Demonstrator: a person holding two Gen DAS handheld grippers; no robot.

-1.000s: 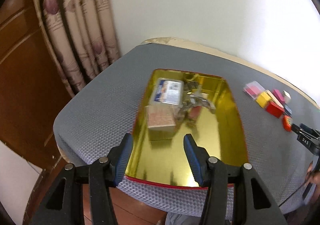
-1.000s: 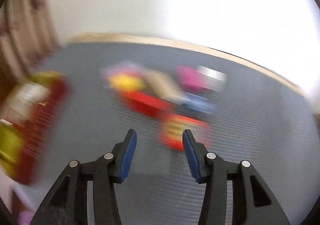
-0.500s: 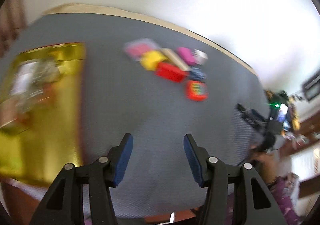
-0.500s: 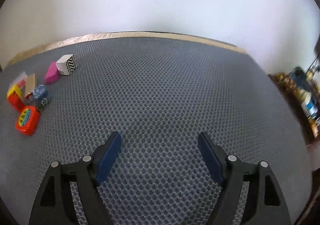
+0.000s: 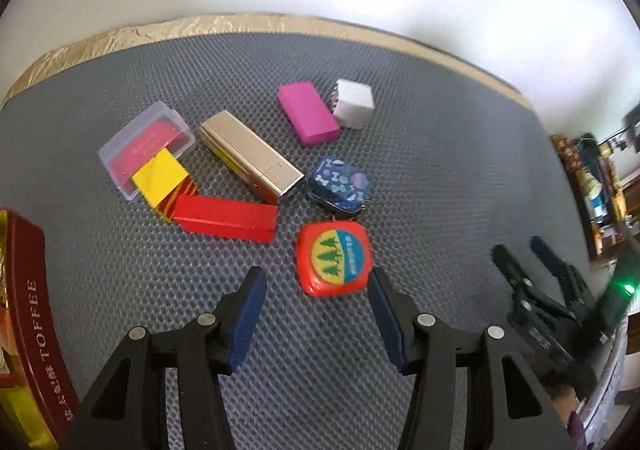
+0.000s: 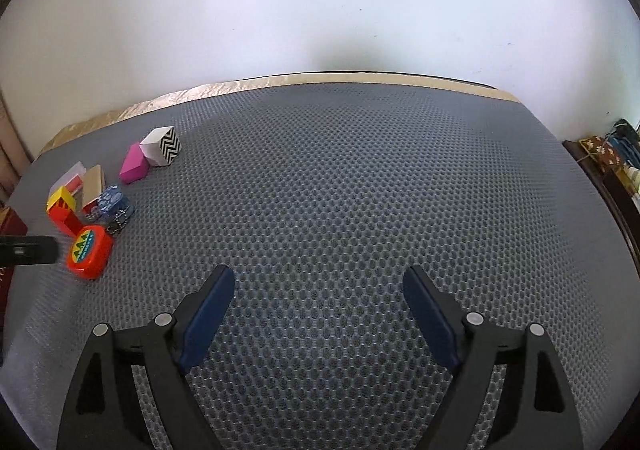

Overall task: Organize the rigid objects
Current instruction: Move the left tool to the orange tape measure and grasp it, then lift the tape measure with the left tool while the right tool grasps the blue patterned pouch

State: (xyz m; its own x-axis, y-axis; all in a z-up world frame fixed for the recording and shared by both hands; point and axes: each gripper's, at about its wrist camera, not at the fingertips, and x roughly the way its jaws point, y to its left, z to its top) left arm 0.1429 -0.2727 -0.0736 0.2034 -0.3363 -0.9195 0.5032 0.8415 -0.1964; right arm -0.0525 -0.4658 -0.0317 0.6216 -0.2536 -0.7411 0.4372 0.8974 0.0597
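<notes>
Small rigid objects lie clustered on the grey mat: a red tape measure (image 5: 334, 264), a red block (image 5: 226, 217), a yellow block (image 5: 162, 182), a clear box (image 5: 146, 144), a gold box (image 5: 250, 158), a magenta block (image 5: 308, 112), a white zigzag cube (image 5: 354, 103) and a blue pouch (image 5: 340, 186). My left gripper (image 5: 316, 312) is open, just before the tape measure. My right gripper (image 6: 318, 314) is open and empty over bare mat, far right of the cluster; the tape measure (image 6: 89, 252) shows at its left.
A red-walled toffee tin (image 5: 32, 330) with gold interior stands at the left edge. The right gripper (image 5: 536, 282) shows at the right in the left wrist view. Shelves with clutter (image 6: 616, 166) stand beyond the table's right edge. A wall runs behind.
My left gripper swung from over the tin to the object cluster and now faces the tape measure. My right gripper moved away rightward and opened wider.
</notes>
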